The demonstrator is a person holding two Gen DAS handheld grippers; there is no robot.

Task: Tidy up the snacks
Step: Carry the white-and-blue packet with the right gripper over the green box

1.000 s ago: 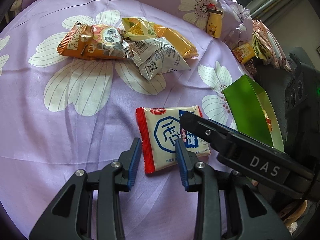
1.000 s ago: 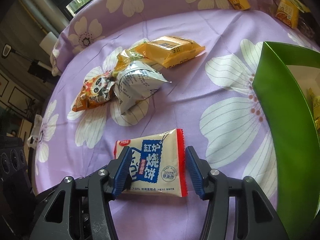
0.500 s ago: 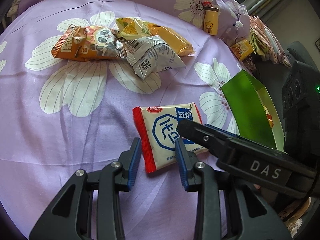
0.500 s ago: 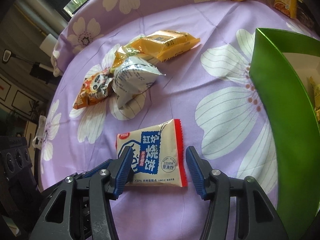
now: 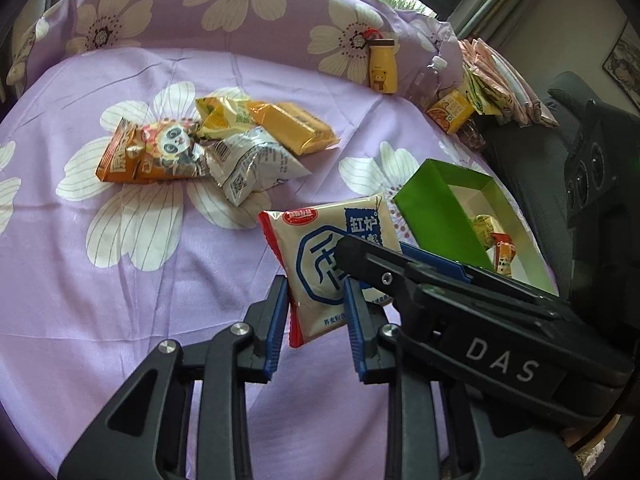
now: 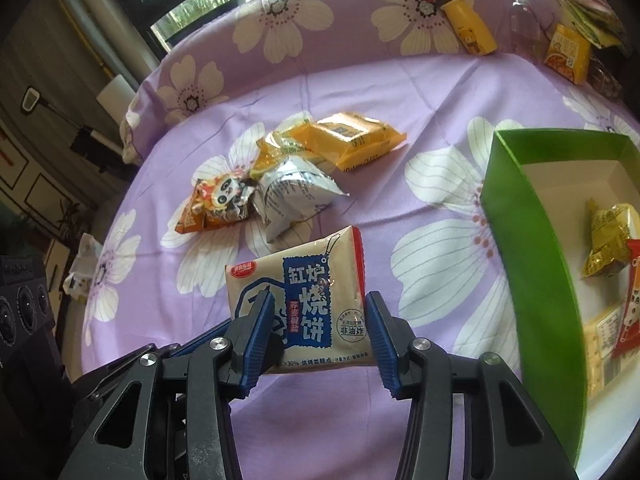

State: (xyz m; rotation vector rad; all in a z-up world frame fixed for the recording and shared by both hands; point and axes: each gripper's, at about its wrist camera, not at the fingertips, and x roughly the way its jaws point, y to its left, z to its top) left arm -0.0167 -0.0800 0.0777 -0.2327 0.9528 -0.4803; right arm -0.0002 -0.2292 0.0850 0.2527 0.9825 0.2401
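Biscuit packet (image 5: 320, 264) pinched between both tongs, off the cloth (image 5: 120, 288).

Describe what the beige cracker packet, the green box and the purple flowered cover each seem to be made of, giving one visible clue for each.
Beige cracker packet: probably glossy plastic film; it shows highlights and a crimped red edge.
Green box: looks like matte cardboard; thin, flat, stiff walls, green outside and white inside.
Purple flowered cover: woven fabric with a slight sheen; it shows soft creases and folds.
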